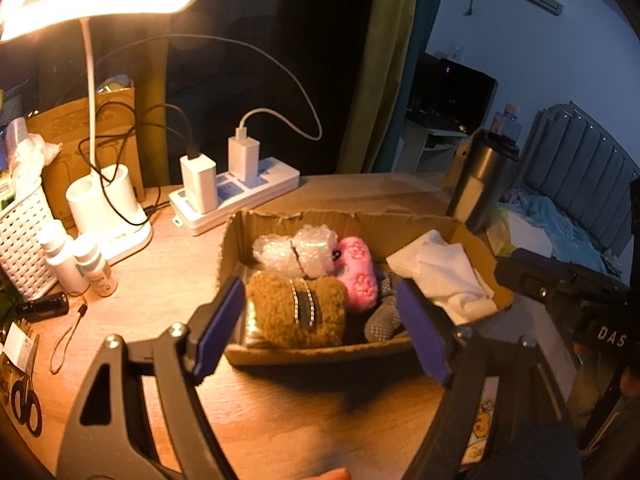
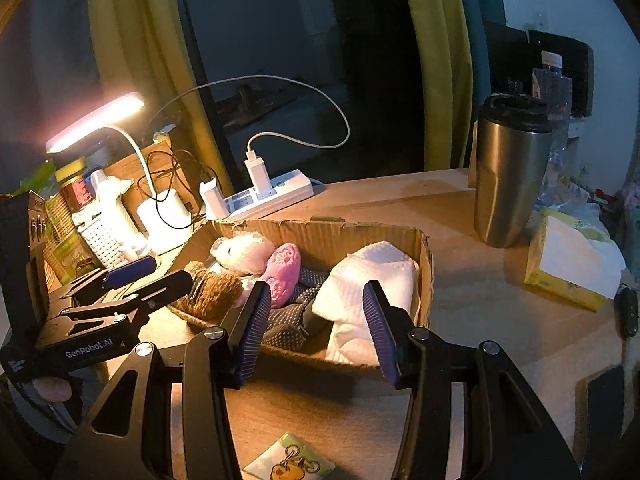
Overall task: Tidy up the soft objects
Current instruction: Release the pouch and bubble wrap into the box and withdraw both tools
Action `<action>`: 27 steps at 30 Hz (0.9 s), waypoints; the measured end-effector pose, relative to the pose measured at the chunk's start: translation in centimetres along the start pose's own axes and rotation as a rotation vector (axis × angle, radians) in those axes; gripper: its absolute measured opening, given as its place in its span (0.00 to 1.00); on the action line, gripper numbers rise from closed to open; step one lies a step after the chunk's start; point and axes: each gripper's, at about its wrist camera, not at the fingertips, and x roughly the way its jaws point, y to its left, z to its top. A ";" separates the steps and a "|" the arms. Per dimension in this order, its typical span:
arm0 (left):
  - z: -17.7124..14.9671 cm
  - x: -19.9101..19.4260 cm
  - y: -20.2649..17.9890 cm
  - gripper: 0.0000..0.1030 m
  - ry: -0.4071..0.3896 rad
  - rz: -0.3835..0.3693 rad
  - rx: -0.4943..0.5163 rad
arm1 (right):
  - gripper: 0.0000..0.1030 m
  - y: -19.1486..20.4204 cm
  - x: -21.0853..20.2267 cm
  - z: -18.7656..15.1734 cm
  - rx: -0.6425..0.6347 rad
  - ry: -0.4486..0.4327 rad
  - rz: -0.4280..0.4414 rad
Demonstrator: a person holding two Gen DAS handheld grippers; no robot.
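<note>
A low cardboard box (image 1: pixel 236 240) on the wooden desk holds a brown plush (image 1: pixel 296 312), a pink plush (image 1: pixel 358 272), bubble wrap (image 1: pixel 296 252), a grey dotted sock (image 1: pixel 382 316) and a white cloth (image 1: pixel 440 272). My left gripper (image 1: pixel 322 328) hovers open over the box's near edge, and the brown plush lies between its blue pads, untouched. In the right wrist view my right gripper (image 2: pixel 318 330) stands open and empty before the box (image 2: pixel 340 232), facing the grey sock (image 2: pixel 292 320) and white cloth (image 2: pixel 368 276). The left gripper (image 2: pixel 172 270) shows beside the brown plush (image 2: pixel 212 292).
Behind the box sit a lit desk lamp (image 1: pixel 108 216) and a power strip (image 1: pixel 240 196) with chargers and cables. A steel tumbler (image 2: pixel 508 176) and a tissue box (image 2: pixel 568 264) stand to the right. A white basket (image 1: pixel 20 236), small bottles (image 1: pixel 72 256) and scissors (image 1: pixel 26 404) crowd the left.
</note>
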 end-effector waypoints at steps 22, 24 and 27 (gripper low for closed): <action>-3.0 -4.8 -0.6 0.77 -0.028 -0.061 0.008 | 0.56 3.3 -3.8 -3.8 -0.023 0.013 -0.051; -3.6 -4.9 -0.6 0.77 -0.021 -0.062 0.005 | 0.56 3.3 -3.8 -4.4 -0.017 0.023 -0.051; -4.3 -4.9 -0.6 0.77 -0.008 -0.062 0.003 | 0.56 3.3 -3.7 -5.4 -0.010 0.042 -0.055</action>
